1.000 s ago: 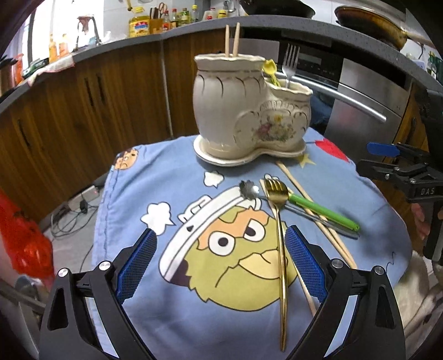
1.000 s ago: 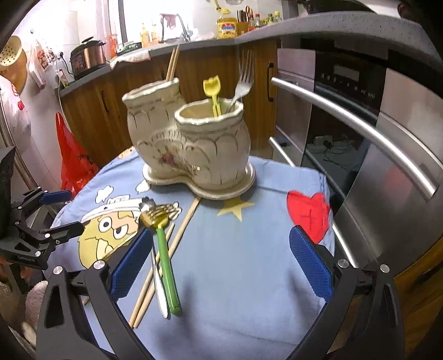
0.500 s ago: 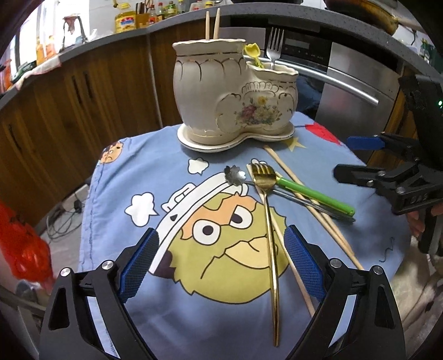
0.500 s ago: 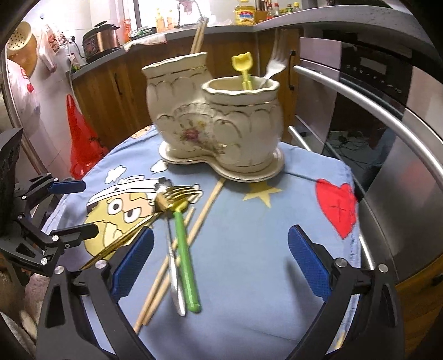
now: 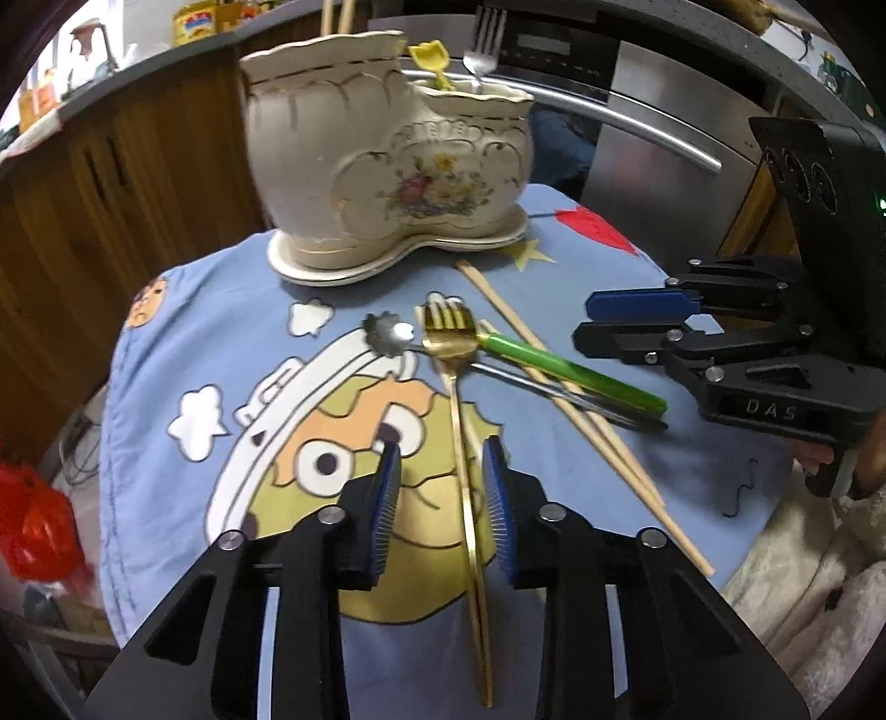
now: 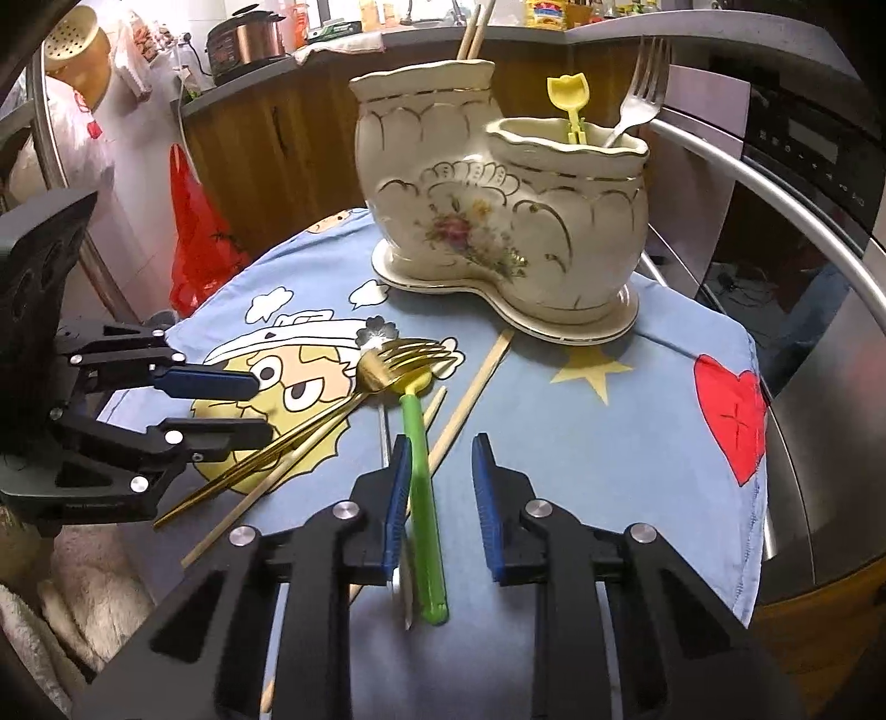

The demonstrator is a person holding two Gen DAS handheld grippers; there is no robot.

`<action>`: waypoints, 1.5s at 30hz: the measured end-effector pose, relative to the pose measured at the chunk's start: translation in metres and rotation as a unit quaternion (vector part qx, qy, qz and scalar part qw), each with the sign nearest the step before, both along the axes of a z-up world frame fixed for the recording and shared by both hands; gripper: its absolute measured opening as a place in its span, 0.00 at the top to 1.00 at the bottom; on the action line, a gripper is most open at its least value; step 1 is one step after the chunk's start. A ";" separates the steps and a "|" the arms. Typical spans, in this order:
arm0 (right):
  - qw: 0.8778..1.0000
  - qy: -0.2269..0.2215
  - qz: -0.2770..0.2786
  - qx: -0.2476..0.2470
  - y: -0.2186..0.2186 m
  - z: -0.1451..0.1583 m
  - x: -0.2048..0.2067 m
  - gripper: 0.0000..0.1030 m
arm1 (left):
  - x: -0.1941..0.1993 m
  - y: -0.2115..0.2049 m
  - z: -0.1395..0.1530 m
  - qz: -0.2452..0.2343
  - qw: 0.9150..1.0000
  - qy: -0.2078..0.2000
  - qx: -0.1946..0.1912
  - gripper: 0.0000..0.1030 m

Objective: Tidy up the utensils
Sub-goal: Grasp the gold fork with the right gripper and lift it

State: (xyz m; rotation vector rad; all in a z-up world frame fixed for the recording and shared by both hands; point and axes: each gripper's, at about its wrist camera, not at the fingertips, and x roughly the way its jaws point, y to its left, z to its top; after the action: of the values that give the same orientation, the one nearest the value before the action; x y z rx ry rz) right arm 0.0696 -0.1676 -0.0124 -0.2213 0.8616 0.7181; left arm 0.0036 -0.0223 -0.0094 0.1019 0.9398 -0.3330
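The left gripper (image 5: 440,487), fingers parted and gripping nothing, straddles the gold fork (image 5: 459,421), whose handle runs near-to-far toward the holder (image 5: 387,166), while the right gripper (image 6: 440,487), likewise parted, brackets the green-handled utensil (image 6: 423,498).

A cloth (image 5: 554,288) covers the bench, and on it, toward the far side, stands a two-part holder (image 5: 387,166) on its own base. The taller part holds chopsticks (image 6: 470,27); the lower part, to its right in the left wrist view, holds a small scoop (image 6: 567,99) and a fork (image 6: 642,83). In front of the holder lie the loose pieces — a long fork (image 5: 459,421) with its head toward the holder, a spoon (image 5: 387,334) just left of that head, a plastic-handled utensil (image 5: 570,374) slanting off to the right, and two chopsticks (image 5: 581,421) crossing beneath it. The left tool (image 5: 440,471) straddles the long fork's handle — the right tool (image 6: 437,471) sits over the plastic handle.
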 end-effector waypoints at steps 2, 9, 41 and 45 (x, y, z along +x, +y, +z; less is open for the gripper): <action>1.000 0.002 0.000 0.001 -0.001 -0.001 0.000 0.78 | 0.003 -0.003 -0.001 -0.003 1.000 0.006 0.004 0.76; 1.000 0.007 0.006 0.006 0.000 0.000 0.002 0.78 | 0.009 -0.002 -0.004 0.001 1.000 0.010 0.005 0.78; 0.997 0.008 -0.055 -0.053 0.084 -0.014 0.022 0.51 | -0.022 0.053 0.014 0.036 0.999 -0.017 -0.033 0.82; 0.995 -0.001 -0.069 -0.075 0.090 -0.022 0.022 0.56 | -0.023 0.058 0.014 0.038 0.998 -0.018 -0.036 0.82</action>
State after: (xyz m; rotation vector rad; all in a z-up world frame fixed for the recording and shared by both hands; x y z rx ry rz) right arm 0.0915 -0.0776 -0.0340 -0.2939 0.9212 0.5244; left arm -0.0197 0.0360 0.0047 0.0054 0.8919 -0.2928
